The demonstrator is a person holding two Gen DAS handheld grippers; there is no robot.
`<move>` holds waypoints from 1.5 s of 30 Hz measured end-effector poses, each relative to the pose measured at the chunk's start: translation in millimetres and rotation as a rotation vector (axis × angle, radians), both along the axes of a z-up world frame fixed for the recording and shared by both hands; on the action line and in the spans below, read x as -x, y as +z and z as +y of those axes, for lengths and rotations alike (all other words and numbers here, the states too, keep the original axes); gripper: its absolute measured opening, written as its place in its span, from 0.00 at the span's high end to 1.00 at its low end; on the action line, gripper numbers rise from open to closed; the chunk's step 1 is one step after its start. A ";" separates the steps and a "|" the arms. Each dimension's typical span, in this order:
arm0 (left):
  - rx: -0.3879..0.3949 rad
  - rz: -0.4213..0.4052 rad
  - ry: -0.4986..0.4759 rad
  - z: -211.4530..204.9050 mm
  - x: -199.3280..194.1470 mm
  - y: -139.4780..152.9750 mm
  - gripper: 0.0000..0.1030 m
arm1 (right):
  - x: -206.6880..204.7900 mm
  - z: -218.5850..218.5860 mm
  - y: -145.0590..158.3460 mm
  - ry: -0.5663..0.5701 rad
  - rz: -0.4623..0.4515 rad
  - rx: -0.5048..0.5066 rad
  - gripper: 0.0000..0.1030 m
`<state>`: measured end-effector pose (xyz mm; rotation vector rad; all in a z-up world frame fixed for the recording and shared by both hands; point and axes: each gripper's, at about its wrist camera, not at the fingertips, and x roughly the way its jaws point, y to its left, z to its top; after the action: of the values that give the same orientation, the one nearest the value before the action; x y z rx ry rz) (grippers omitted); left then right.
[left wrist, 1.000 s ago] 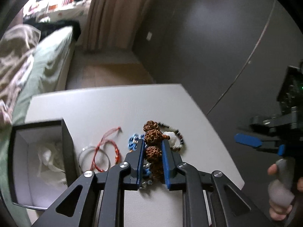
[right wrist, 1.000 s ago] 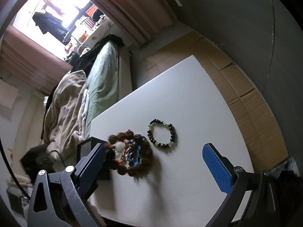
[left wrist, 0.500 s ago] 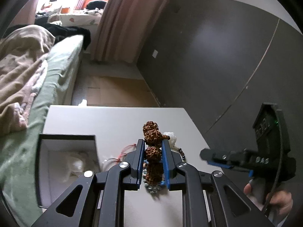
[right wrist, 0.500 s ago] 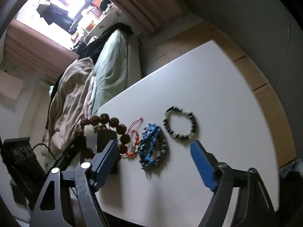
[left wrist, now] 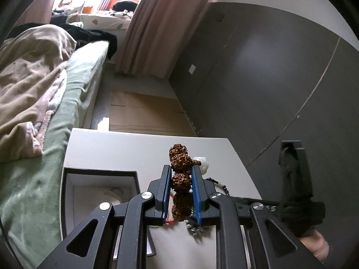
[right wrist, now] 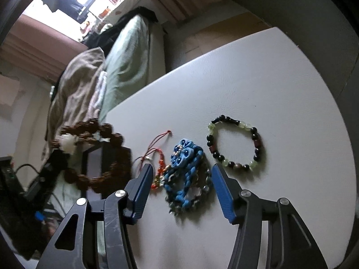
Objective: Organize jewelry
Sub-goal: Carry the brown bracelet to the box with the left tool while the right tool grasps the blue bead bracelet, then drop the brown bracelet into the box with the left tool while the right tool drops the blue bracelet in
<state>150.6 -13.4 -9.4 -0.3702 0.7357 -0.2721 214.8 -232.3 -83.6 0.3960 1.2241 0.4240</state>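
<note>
Left gripper [left wrist: 181, 174] found clamped on brown bead bracelet [left wrist: 180, 188], raised above white table [left wrist: 125, 150], near open box [left wrist: 98, 179]. White bead [left wrist: 202, 163] noted on same bracelet. Right gripper [right wrist: 181, 177] found spread wide, holding nothing, straddling blue knotted piece [right wrist: 185, 170]. Seen from right wrist only: red cord bracelet [right wrist: 157, 157] just left of blue piece, dark-and-green bead bracelet [right wrist: 235, 143] lying apart to its right; brown bracelet [right wrist: 94, 154] blurred there. Seen from left wrist only: box interior, pale lining, contents possibly tissue. Beyond table: green bed [left wrist: 74, 94] with beige blanket [left wrist: 29, 85], pink curtain [left wrist: 157, 27], dark grey wall [left wrist: 258, 71], cardboard on floor [left wrist: 145, 114]. No legible writing found.
</note>
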 end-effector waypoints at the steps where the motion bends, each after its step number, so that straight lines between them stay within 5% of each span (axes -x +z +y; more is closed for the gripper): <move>1: 0.002 0.003 0.003 2.1 -0.9 -0.2 0.82 | -2.6 1.8 -1.9 0.004 0.004 0.011 0.47; 9: 0.003 0.008 0.023 15.9 3.2 2.4 0.82 | -17.9 29.5 -15.3 0.054 -0.006 0.126 0.51; 11: 0.004 0.005 0.031 19.7 6.4 3.7 0.82 | -17.2 31.8 -14.9 0.064 -0.021 0.158 0.78; 14: 0.007 0.005 0.039 26.0 10.9 5.3 0.82 | -15.0 28.1 -12.2 0.058 -0.030 0.152 0.81; 32: 0.021 -0.024 0.109 63.8 43.7 15.4 0.82 | 36.3 19.7 66.7 0.041 -0.280 -0.055 0.82; 41: 0.072 0.019 0.041 57.0 34.0 2.0 0.82 | 49.6 43.0 83.1 0.080 -0.343 -0.140 0.82; 44: 0.019 0.076 0.037 51.8 24.2 -5.9 0.56 | 50.3 51.6 84.7 0.093 -0.351 -0.161 0.82; 45: 0.006 0.090 0.054 54.0 23.3 -8.5 0.37 | 50.0 54.1 85.1 0.099 -0.352 -0.170 0.82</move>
<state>127.3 40.6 -17.9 -0.4100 0.8124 -0.2073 164.8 -178.2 1.5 0.3874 0.8697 0.6562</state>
